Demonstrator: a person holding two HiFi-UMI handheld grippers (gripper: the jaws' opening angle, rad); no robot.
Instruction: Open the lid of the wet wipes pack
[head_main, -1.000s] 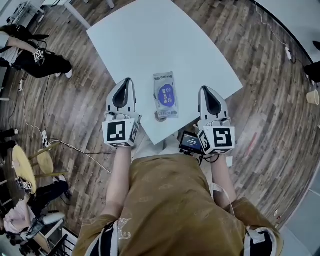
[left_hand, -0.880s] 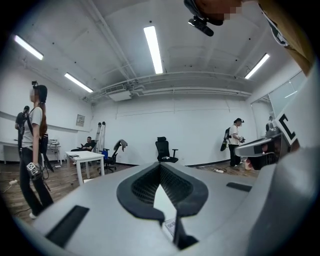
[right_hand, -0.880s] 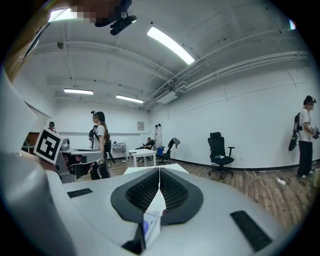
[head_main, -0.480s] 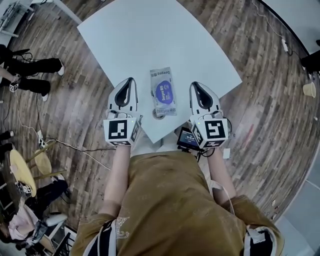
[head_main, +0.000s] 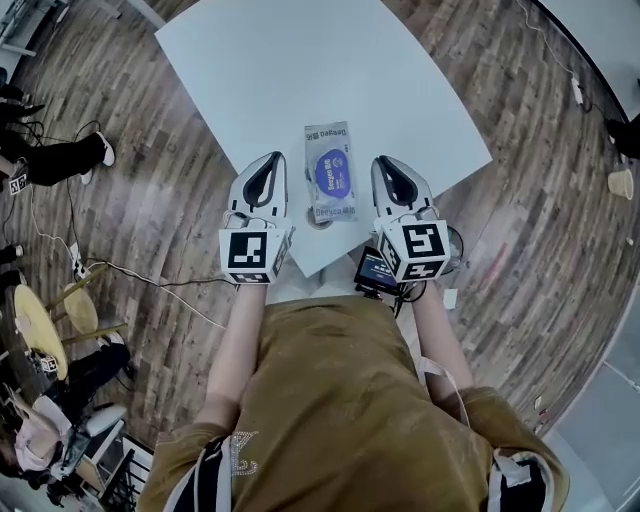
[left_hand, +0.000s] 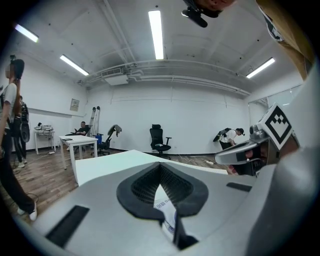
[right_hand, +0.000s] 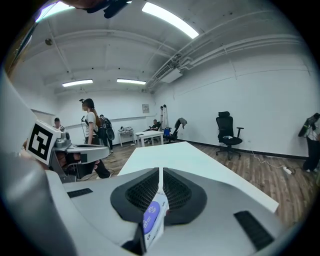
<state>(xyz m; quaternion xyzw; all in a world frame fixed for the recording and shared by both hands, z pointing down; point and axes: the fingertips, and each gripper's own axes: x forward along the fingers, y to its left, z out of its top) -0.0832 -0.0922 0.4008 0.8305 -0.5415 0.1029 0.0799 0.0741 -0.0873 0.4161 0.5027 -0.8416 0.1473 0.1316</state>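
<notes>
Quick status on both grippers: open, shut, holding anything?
Left gripper: shut, holding nothing.
Right gripper: shut, holding nothing.
The wet wipes pack lies on the table between them.

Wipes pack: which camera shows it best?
The head view. There the whole wipes pack lies flat on the table, purple lid facing up, between the left gripper and the right gripper. Each gripper view shows only a thin sliver of it through the slit between the jaws.

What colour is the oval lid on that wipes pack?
The lid is blue-violet; the head view shows it best.
</notes>
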